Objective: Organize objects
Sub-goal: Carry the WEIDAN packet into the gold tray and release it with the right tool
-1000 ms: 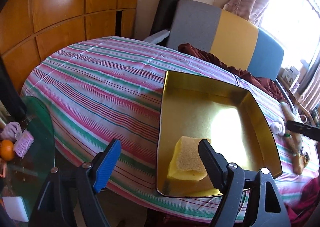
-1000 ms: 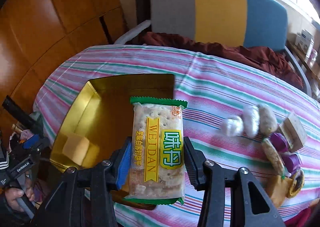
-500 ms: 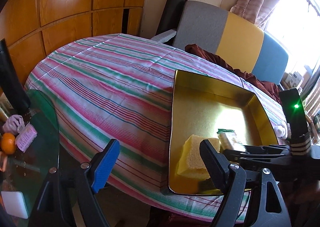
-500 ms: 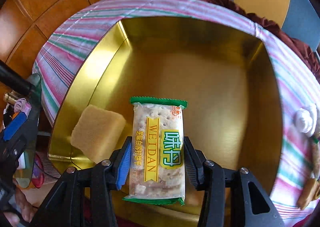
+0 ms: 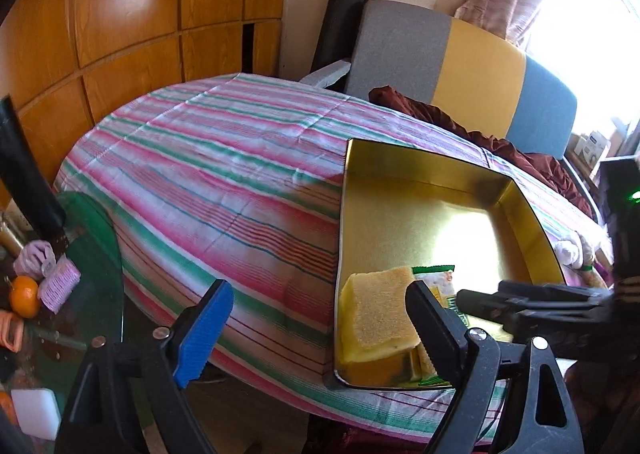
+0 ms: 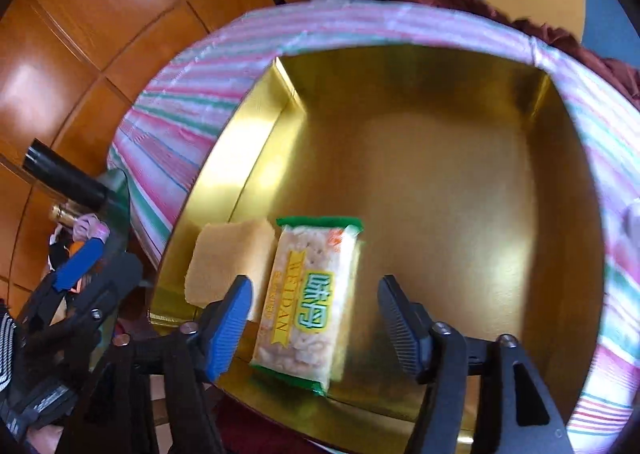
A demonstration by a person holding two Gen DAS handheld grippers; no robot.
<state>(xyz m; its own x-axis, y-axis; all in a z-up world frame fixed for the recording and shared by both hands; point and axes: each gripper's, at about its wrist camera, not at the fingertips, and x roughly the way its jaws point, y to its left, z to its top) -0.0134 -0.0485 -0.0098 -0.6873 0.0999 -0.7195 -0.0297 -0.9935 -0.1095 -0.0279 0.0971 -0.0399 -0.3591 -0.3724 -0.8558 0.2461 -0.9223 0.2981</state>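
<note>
A gold tin tray (image 6: 460,173) stands on the striped tablecloth; it also shows in the left wrist view (image 5: 440,181). A cracker packet with green ends (image 6: 308,302) lies inside it beside a yellow sponge (image 6: 228,258). My right gripper (image 6: 316,318) is open just above the packet, jaws apart on either side and not touching it. My left gripper (image 5: 320,330) is open and empty at the table's near edge, left of the tray. In the left wrist view the sponge (image 5: 384,314) and the packet's top (image 5: 434,278) show behind the right finger.
A glass side table (image 5: 80,254) at the left holds an orange (image 5: 24,296) and small items. A sofa with a dark red cloth (image 5: 460,121) stands behind the table. White wrapped snacks (image 5: 572,248) lie right of the tray.
My right gripper carried the cracker packet over the tray, lowered it beside the sponge, and opened, letting go. My left gripper stayed open and drifted slightly.
</note>
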